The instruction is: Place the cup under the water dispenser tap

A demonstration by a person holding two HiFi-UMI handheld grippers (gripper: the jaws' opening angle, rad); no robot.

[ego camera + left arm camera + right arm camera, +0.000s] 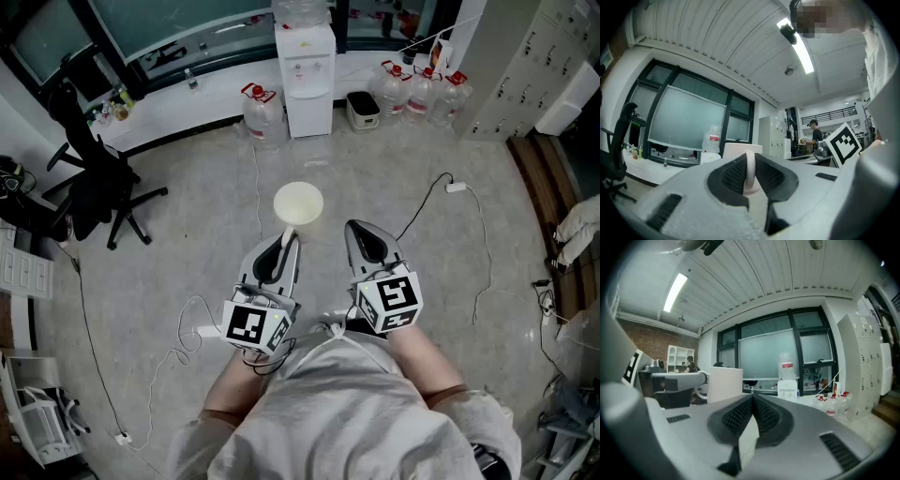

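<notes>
A cream cup (pixel 298 202) hangs over the grey floor, its handle (pixel 750 171) pinched between the jaws of my left gripper (pixel 287 236), which is shut on it. In the left gripper view the cup's body (pixel 740 150) stands just beyond the jaw tips. My right gripper (pixel 362 231) is beside it, shut with nothing between its jaws (pixel 752 401). The right gripper view shows the cup (pixel 725 383) at its left. The white water dispenser (pixel 306 70) stands far ahead against the window wall, and it also shows small in the right gripper view as the dispenser (pixel 787 387).
Water jugs stand beside the dispenser, one on its left (pixel 262 112) and several on its right (pixel 422 94). A black office chair (pixel 94 178) is at the left. A white cable with a plug block (pixel 457 187) crosses the floor at the right. Lockers (pixel 525 66) line the right wall.
</notes>
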